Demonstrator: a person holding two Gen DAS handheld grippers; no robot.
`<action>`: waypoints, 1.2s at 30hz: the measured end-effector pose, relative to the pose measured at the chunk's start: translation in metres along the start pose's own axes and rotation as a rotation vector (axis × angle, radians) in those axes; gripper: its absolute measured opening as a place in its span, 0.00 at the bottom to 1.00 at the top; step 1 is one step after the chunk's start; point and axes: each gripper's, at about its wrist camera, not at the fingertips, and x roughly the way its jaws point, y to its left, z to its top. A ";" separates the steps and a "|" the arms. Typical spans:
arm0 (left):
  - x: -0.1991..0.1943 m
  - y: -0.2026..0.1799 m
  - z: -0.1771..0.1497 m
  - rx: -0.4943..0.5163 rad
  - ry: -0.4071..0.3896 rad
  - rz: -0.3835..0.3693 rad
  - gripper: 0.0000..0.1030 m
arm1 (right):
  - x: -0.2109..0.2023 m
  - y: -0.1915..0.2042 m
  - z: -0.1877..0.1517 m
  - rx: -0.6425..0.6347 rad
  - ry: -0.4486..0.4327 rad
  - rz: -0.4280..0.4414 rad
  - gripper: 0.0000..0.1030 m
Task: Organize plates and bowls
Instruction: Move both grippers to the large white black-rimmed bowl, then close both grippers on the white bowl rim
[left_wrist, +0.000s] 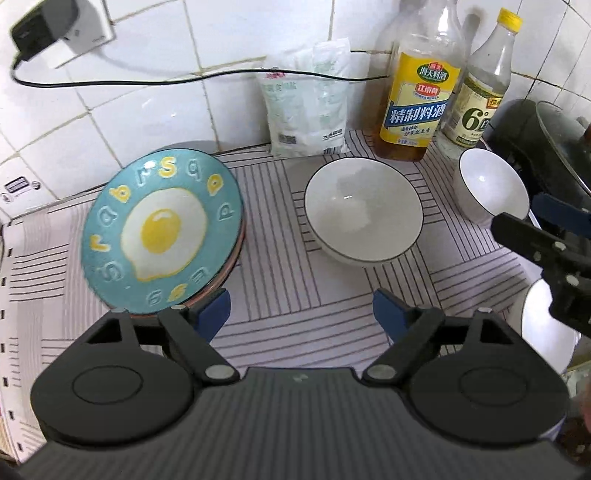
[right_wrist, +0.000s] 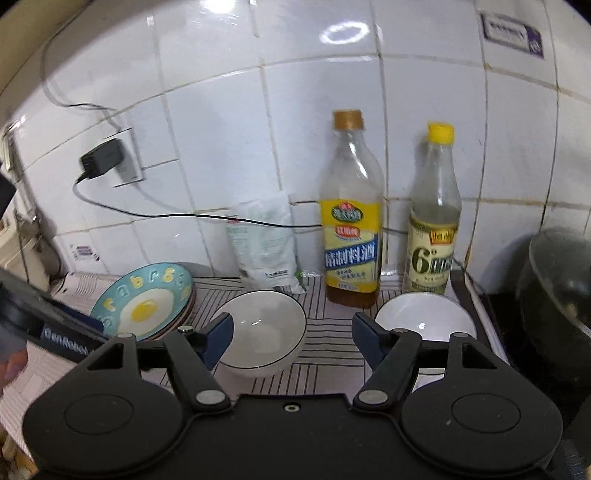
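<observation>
A teal plate with a fried-egg picture (left_wrist: 159, 229) (right_wrist: 144, 302) tops a small stack of plates at the left of the striped mat. A large white bowl with a dark rim (left_wrist: 364, 210) (right_wrist: 264, 328) sits mid-mat. A smaller white bowl (left_wrist: 491, 184) (right_wrist: 424, 317) stands to its right by the bottles. My left gripper (left_wrist: 301, 310) hangs open above the mat, with nothing between its jaws and the plate stack by its left finger. My right gripper (right_wrist: 291, 330) is open and empty, in front of the two bowls. One of its fingers (left_wrist: 554, 212) shows at the right edge.
Against the tiled wall stand a yellow-labelled cooking wine bottle (left_wrist: 417, 103), a vinegar bottle (left_wrist: 480, 96) and a white bag (left_wrist: 306, 99). A dark pot (right_wrist: 554, 295) sits at the right. A black cable (left_wrist: 147, 79) runs along the wall. Another white dish (left_wrist: 546, 328) lies at the lower right.
</observation>
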 end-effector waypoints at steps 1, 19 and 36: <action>0.005 -0.001 0.002 -0.009 -0.021 -0.002 0.81 | 0.006 -0.002 -0.002 0.019 0.006 -0.001 0.73; 0.065 0.001 0.021 -0.133 -0.026 -0.018 0.53 | 0.089 -0.018 -0.019 0.273 0.134 -0.064 0.37; 0.112 -0.003 0.034 -0.189 0.051 -0.061 0.27 | 0.137 -0.034 -0.029 0.402 0.177 -0.016 0.35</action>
